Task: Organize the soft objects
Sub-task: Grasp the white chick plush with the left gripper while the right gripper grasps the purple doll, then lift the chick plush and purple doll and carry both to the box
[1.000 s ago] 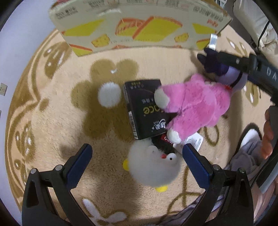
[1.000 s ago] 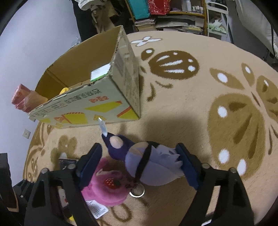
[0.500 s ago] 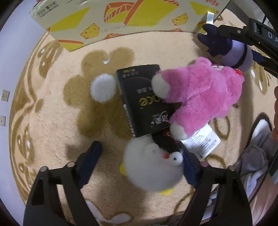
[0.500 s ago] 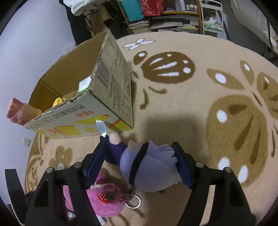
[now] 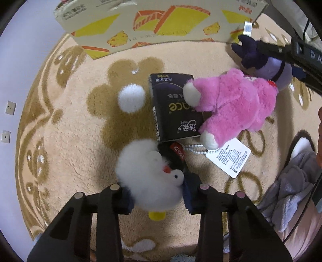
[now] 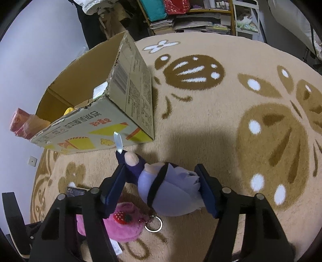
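A fluffy white bird plush [image 5: 149, 177] lies on the beige rug, partly over a black toy with a red label. My left gripper [image 5: 158, 191] points straight down over it, jaws closing, and both pads press into its fur. A purple doll plush [image 6: 169, 193] with dark sleeves lies near the corner of the cardboard box [image 6: 104, 125]. My right gripper [image 6: 161, 181] straddles the doll, jaws closing, pads against both sides. A pink bear plush [image 5: 233, 104] lies between the two, partly on a black tissue pack [image 5: 171, 112].
A white pompom [image 5: 131, 98] sits left of the tissue pack. The pink bear's paper tag [image 5: 231, 159] and a grey cloth [image 5: 291, 193] lie at the right. The open box holds a yellow item; cluttered shelves [image 6: 191, 18] stand beyond the rug.
The left jaws came in from wide open onto the white bird plush, and that view moved closer. The right jaws narrowed around the purple doll.
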The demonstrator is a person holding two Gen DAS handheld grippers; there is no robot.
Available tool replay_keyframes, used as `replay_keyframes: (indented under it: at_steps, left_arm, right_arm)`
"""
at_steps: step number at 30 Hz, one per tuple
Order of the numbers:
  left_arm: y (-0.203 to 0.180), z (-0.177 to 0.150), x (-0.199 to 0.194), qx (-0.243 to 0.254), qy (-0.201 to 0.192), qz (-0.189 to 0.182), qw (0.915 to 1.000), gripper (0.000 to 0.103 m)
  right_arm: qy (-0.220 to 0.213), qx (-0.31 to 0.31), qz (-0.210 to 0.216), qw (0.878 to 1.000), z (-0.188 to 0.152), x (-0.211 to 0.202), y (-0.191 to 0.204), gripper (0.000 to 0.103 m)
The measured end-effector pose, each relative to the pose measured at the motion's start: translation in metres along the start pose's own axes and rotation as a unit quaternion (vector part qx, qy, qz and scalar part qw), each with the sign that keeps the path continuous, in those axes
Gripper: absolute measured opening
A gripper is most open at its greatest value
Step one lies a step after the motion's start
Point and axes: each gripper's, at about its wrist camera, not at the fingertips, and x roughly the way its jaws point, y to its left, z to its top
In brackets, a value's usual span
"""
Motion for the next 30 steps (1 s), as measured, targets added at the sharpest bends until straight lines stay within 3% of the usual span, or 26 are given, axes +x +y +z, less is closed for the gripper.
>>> replay_keyframes:
  at_steps: [3, 8, 12, 22, 30]
  left_arm:
    - [0.009, -0.006, -0.014, -0.005, -0.015, 0.001, 0.9999, 0.033]
    - [0.015, -0.01, -0.04, -0.016, -0.057, 0.007, 0.9982, 0.032]
    - [0.015, -0.016, -0.069, -0.018, -0.114, -0.004, 0.9933, 0.032]
    - [0.017, -0.014, -0.129, -0.032, -0.249, 0.026, 0.9676, 0.032]
    - [0.009, -0.006, -0.152, 0.007, -0.328, 0.064, 0.9425, 0.032]
  right_arm:
    - [-0.003, -0.001, -0.002, 1.0, -0.001, -0.004, -0.001, 0.054]
    - [-0.008, 0.02, 0.013, 1.0, -0.001, -0.007, -0.008, 0.053]
    - [-0.023, 0.02, 0.034, 0.999, -0.001, -0.015, -0.004, 0.053]
    - [-0.064, -0.012, 0.055, 0.996, 0.002, -0.045, 0.015, 0.053]
    - [-0.096, -0.017, 0.087, 0.991, 0.011, -0.065, 0.025, 0.053]
